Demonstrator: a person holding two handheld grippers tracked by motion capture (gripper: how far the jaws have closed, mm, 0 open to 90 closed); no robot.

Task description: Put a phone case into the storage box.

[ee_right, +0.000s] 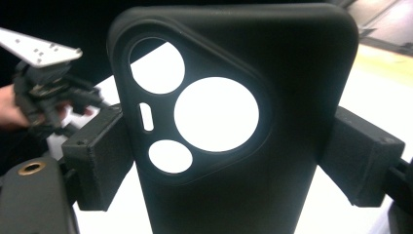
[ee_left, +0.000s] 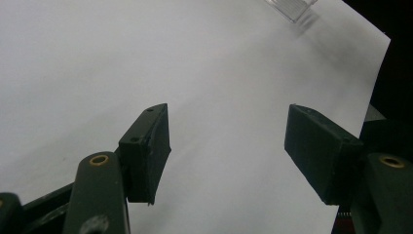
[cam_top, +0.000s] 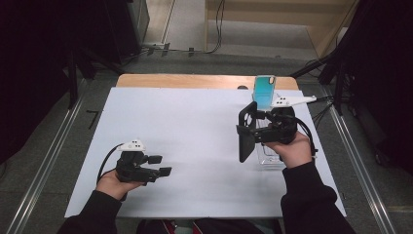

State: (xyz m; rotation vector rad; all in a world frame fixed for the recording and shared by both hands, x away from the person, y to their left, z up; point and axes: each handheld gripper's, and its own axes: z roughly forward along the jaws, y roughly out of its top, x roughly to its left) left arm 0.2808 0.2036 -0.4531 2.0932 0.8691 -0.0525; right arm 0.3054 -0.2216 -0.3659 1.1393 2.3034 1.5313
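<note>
White table [cam_top: 195,146] | right gripper [cam_top: 247,130] fingers clamp black phone case [cam_top: 247,139] | left gripper [cam_top: 159,165] fingers wide, empty

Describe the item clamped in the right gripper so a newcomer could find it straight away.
On the white table sheet, look to its right side, where the right gripper is raised. It is shut on a black phone case, held upright. Its round camera cutouts set it apart from the turquoise phone standing behind and the clear plastic stand below.
</note>
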